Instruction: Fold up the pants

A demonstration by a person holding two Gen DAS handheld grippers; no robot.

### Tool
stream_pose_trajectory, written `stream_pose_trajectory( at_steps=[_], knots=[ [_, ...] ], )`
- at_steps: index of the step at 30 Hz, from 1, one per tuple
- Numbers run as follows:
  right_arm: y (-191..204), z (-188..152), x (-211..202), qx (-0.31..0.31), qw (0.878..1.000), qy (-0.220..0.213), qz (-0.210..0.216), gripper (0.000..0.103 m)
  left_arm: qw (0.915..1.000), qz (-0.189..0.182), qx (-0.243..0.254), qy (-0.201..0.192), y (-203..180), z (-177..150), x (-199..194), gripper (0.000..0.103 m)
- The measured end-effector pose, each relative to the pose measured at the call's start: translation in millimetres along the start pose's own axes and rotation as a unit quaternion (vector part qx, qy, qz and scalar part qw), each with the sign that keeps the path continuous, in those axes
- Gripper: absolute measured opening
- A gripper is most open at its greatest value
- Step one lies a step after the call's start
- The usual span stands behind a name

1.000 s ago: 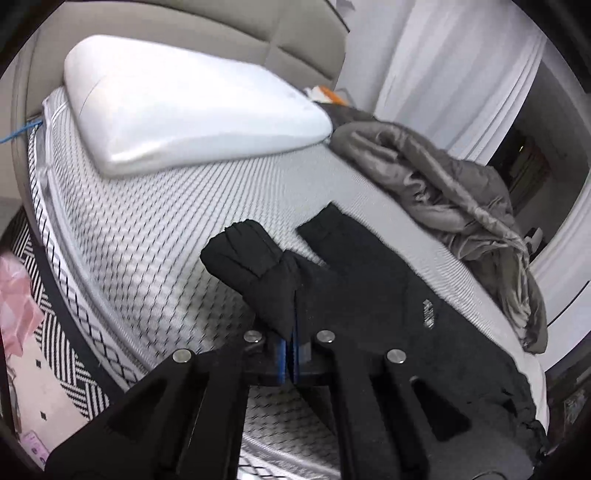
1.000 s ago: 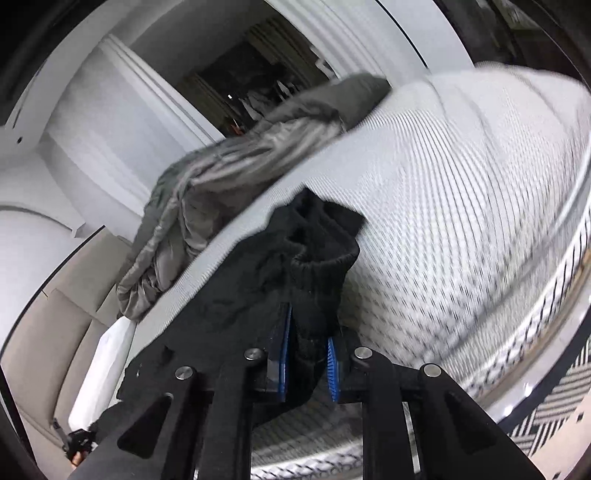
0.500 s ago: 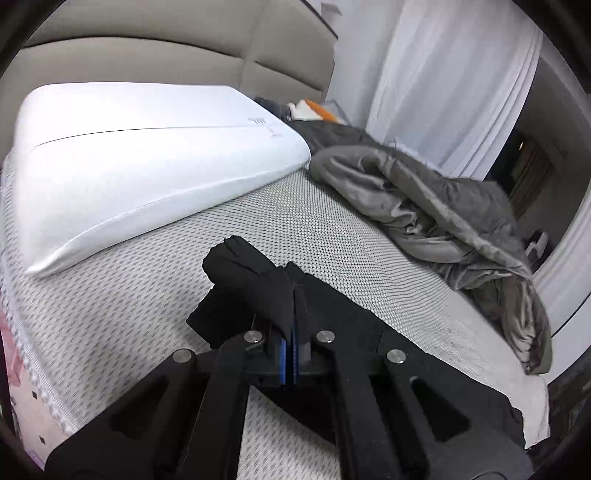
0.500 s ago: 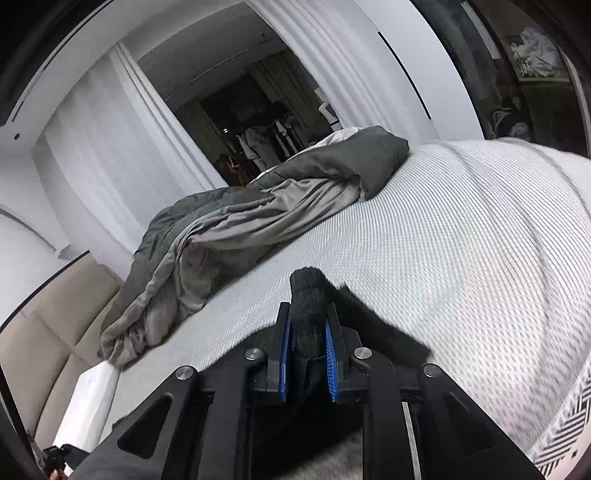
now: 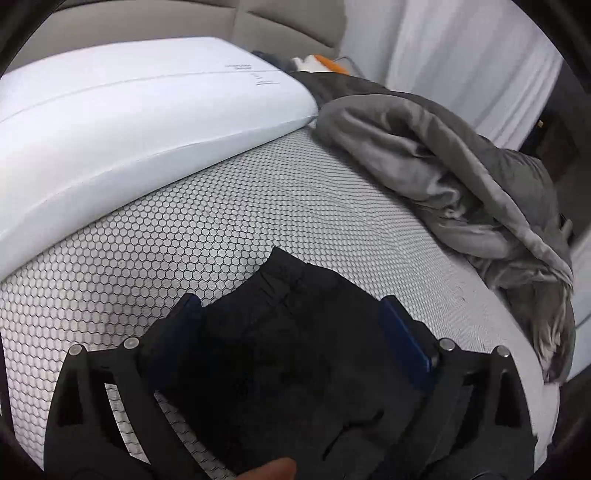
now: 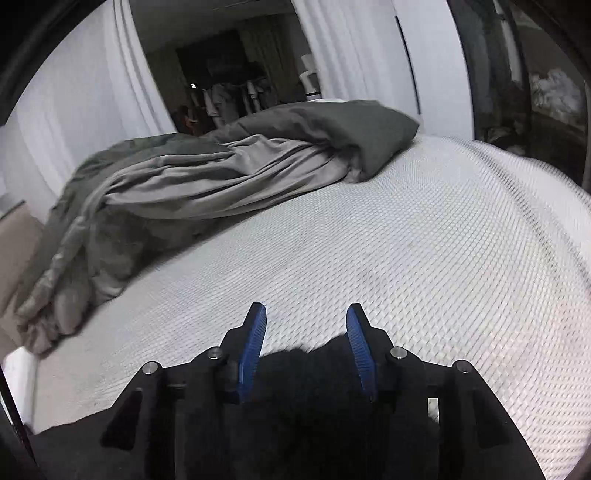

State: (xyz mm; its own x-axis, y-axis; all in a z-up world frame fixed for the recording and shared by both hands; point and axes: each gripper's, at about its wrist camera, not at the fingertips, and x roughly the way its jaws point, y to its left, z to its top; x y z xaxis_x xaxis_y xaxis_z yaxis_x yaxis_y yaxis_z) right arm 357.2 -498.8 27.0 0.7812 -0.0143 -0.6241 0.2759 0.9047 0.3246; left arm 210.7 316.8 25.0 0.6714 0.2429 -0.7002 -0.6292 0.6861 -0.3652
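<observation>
Now both tools angled down, opening, pants (image 5: 295,350) between.

Both cameras sit low and close over the mattress (image 5: 258,206). The left view faces the pillow (image 5: 129,122) at the head edge. The right view faces across. Both share the duvet (image 6: 207,177).

Pants (image 5: 295,332) lay on the mattress (image 5: 184,240), nearest the camera. Pillow (image 5: 129,122) behind them to the left, against the headboard (image 5: 184,22). Blanket (image 5: 461,177) heaped along the mattress's right side, before curtains (image 5: 461,55).
</observation>
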Motion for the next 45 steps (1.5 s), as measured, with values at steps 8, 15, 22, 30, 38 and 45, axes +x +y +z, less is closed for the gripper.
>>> stream_pose_trajectory(
  at_steps=[8,15,22,30,38,45],
  knots=[
    [36.0,-46.8,-59.0,-0.039,0.997,0.004,0.059,0.065,0.9995,-0.022,0.004,0.02,26.0,-43.9,-39.9,0.092],
    [44.5,-93.6,-98.3,-0.04,0.991,0.005,0.128,0.079,0.9933,-0.073,-0.067,0.06,73.7,-79.0,-31.2,0.047],
    [40.0,-105.0,-73.6,-0.02,0.991,0.034,0.126,0.079,0.9939,-0.054,-0.065,0.07,67.4,-74.1,3.0,0.029],
    [33.5,-96.1,-70.8,-0.029,0.994,0.021,0.103,0.079,0.9991,-0.007,-0.029,0.031,73.5,-78.6,-19.7,0.0],
    [38.8,-100.1,-62.7,-0.048,0.992,0.058,0.105,0.079,0.9973,0.027,-0.047,0.05,92.6,-91.3,-30.6,0.016],
    [113.8,-89.7,-21.0,-0.194,0.966,0.129,0.109,0.079,0.9994,0.012,-0.031,-0.003,72.3,-89.2,-73.6,0.061]
  ],
)
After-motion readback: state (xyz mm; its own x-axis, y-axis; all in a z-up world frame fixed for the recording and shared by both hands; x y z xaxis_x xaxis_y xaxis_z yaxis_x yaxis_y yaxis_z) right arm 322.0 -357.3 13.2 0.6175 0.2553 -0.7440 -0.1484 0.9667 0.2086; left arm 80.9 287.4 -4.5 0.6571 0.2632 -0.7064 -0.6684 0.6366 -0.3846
